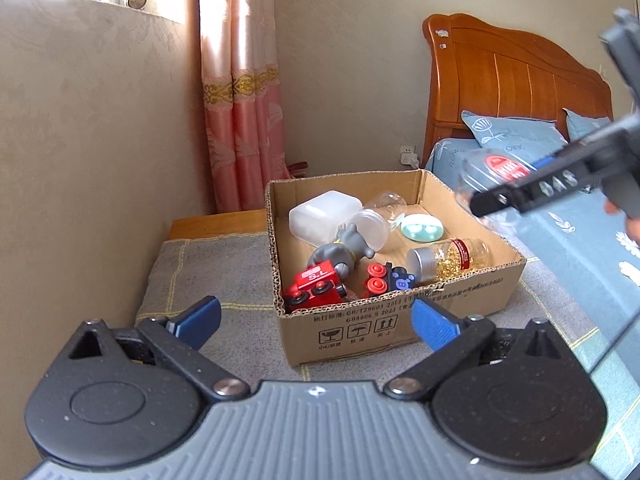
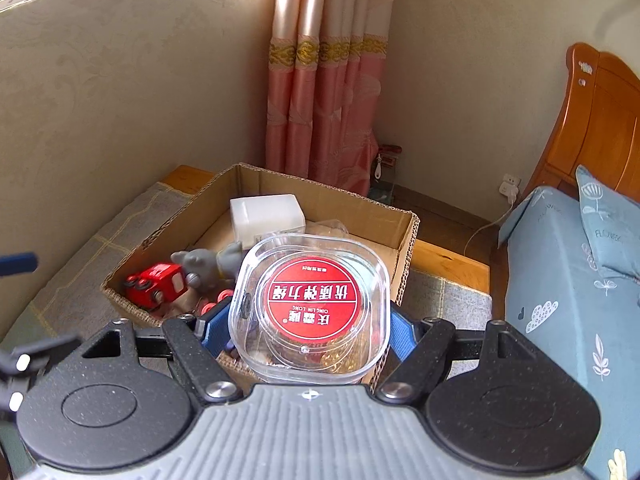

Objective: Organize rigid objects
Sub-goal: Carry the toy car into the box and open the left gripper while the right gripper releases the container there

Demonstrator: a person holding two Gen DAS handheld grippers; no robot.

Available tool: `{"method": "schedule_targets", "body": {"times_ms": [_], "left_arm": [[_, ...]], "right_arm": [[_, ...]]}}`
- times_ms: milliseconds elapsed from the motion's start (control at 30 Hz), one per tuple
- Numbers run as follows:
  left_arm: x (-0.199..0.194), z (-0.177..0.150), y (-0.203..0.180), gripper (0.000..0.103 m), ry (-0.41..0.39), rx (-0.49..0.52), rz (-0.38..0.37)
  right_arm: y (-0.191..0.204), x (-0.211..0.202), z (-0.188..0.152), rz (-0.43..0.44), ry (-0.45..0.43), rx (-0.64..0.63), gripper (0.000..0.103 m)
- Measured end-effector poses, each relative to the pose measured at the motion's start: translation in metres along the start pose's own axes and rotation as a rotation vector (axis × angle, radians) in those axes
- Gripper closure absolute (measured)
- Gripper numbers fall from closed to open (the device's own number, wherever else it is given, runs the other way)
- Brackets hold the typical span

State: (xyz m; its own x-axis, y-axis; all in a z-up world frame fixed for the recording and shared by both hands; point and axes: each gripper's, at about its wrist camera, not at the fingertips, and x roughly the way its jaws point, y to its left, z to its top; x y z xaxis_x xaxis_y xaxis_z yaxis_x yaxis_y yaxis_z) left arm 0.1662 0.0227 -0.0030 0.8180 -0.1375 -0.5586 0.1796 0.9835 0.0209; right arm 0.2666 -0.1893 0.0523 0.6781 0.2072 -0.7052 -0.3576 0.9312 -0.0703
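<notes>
Step in hand: carrying an item to the box [image 1: 400, 320]; right claw [image 2: 308, 328] is clamped on a clear tub [image 2: 310, 304] w/ red label, held above the box's near edge; left claw [image 1: 316, 320] hangs apart, empty, in front of the box; next, by my read: move fwd over a free spot by the jar [image 1: 448, 260], lower, then release.

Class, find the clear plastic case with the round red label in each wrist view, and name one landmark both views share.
Left wrist: clear case at right edge, above the box, in the right gripper.
Right wrist: clear case at centre, between the blue pads.
Shared landmark: cardboard box.
</notes>
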Motion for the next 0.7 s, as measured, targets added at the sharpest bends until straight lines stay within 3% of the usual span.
{"method": "schedule_targets", "body": {"times_ms": [233, 467, 600, 700], "left_arm": [[-0.015, -0.008, -0.002, 0.001, -0.045, 0.024, 0.03], [-0.021, -0.011, -0.001, 0.001, -0.058, 0.009, 0.028], [-0.021, -0.01, -0.001, 0.001, -0.059, 0.011, 0.034], [-0.021, -0.01, 0.0, 0.001, -0.059, 0.006, 0.041]], "right_arm": [[-0.011, 0.045, 0.028, -0.001, 0.068, 0.047, 0.022], [-0.013, 0.081, 0.034, -0.017, 0.157, 0.096, 0.022], [-0.012, 0.08, 0.031, -0.019, 0.139, 0.1, 0.009], [-0.011, 0.073, 0.032, -0.025, 0.122, 0.092, 0.005]]}}
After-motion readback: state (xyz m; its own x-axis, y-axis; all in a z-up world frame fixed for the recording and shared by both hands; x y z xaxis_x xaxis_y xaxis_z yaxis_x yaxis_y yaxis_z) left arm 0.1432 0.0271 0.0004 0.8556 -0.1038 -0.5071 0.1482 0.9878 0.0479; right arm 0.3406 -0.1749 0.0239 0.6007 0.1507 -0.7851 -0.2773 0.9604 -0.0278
